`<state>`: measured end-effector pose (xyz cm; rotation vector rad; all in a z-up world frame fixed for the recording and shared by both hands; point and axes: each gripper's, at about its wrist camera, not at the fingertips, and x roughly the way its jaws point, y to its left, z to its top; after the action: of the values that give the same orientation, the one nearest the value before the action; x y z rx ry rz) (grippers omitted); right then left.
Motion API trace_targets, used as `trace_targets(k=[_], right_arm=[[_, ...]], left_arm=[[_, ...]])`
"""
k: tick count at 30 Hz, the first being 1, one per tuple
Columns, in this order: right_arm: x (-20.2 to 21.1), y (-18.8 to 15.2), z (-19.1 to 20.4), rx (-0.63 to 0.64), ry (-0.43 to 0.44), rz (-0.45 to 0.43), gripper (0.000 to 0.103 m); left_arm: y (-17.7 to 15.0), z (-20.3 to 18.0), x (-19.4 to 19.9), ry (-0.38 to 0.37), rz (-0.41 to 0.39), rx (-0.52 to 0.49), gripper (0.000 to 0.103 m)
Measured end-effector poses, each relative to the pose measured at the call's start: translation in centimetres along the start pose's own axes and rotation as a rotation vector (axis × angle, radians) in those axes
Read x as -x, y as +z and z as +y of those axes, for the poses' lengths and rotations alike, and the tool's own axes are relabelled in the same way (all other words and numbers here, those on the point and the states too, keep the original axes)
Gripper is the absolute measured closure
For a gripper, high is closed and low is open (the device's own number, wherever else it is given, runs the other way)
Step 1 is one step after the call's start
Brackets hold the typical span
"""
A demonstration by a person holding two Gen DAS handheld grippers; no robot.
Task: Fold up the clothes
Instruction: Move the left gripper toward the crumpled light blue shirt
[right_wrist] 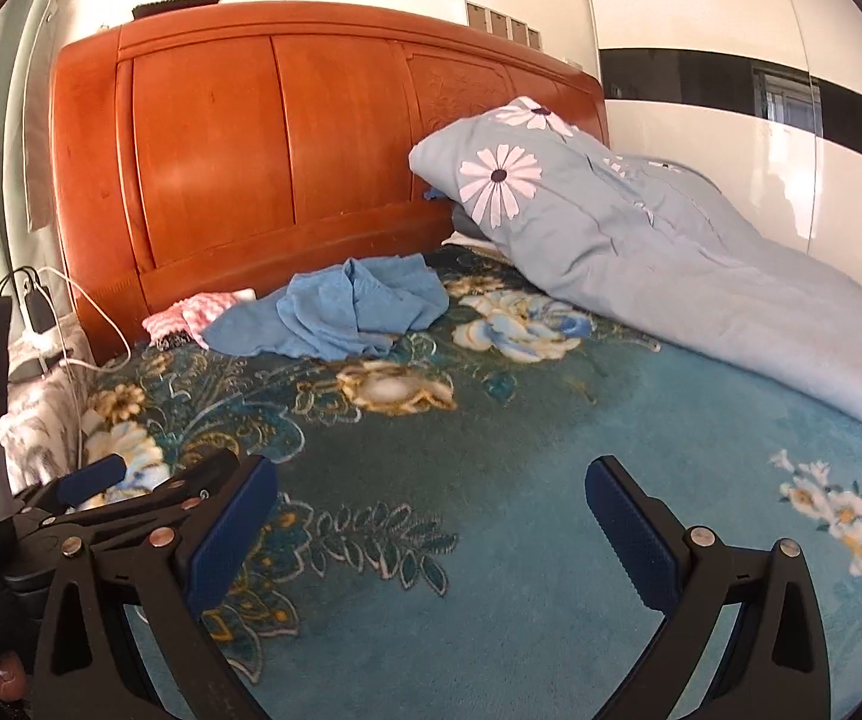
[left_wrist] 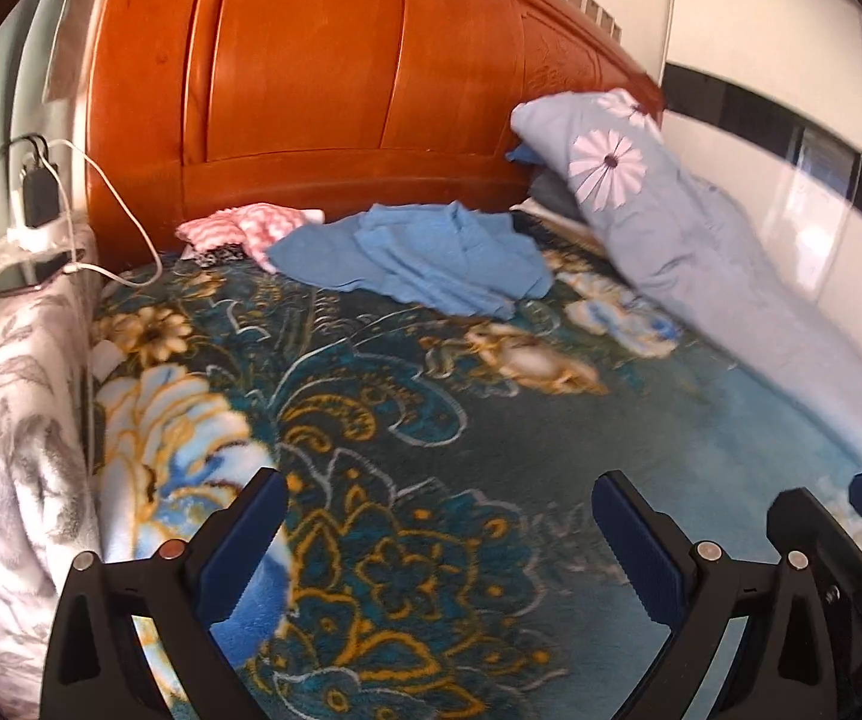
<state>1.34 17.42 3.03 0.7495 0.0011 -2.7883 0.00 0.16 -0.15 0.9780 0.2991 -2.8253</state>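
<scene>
A crumpled blue garment (left_wrist: pixel 419 258) lies on the teal flowered blanket (left_wrist: pixel 460 450) near the headboard; it also shows in the right wrist view (right_wrist: pixel 341 312). A pink and white striped cloth (left_wrist: pixel 239 228) lies just left of it, also seen in the right wrist view (right_wrist: pixel 197 312). My left gripper (left_wrist: pixel 439 516) is open and empty, well short of the garment. My right gripper (right_wrist: pixel 431 510) is open and empty, low over the blanket (right_wrist: pixel 520 510). The right gripper's fingers (left_wrist: pixel 802 516) show at the right edge of the left wrist view. The left gripper (right_wrist: pixel 149 474) shows at the left of the right wrist view.
An orange wooden headboard (left_wrist: pixel 311 72) stands behind the clothes. A grey-blue daisy duvet (right_wrist: pixel 640 240) is heaped along the right side. A grey leaf-print blanket (left_wrist: pixel 5 420) lies at the left edge. A charger with white cables (left_wrist: pixel 41 192) sits at the back left.
</scene>
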Motion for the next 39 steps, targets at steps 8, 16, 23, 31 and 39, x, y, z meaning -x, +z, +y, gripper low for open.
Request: trace_targets(k=[8, 16, 23, 31, 39], right_arm=[[0.0, -2.5, -2.2, -0.084, 0.038, 0.01, 0.0], [0.0, -2.5, -3.4, -0.135, 0.08, 0.016, 0.0], [-0.6, -2.7, -3.9, -0.185, 0.071, 0.04, 0.0], [-0.2, -2.7, -3.9, -0.186, 0.115, 0.029, 0.0], [-0.5, -2.9, -3.6, -0.171, 0.118, 0.048, 0.0]], left_arm=[[-1.9, -2.0, -0.7, 0.017, 0.001, -0.026, 0.0], [-1.7, -2.5, -0.1, 0.011, 0.007, -0.046, 0.0], [-1.6, -3.3, 0.0, 0.068, 0.024, -0.125, 0.0], [-2.0, -3.6, -0.8, 0.025, 0.026, -0.119, 0.0], [-0.3, -2.1, -3.2, 0.005, 0.081, -0.121, 0.0]])
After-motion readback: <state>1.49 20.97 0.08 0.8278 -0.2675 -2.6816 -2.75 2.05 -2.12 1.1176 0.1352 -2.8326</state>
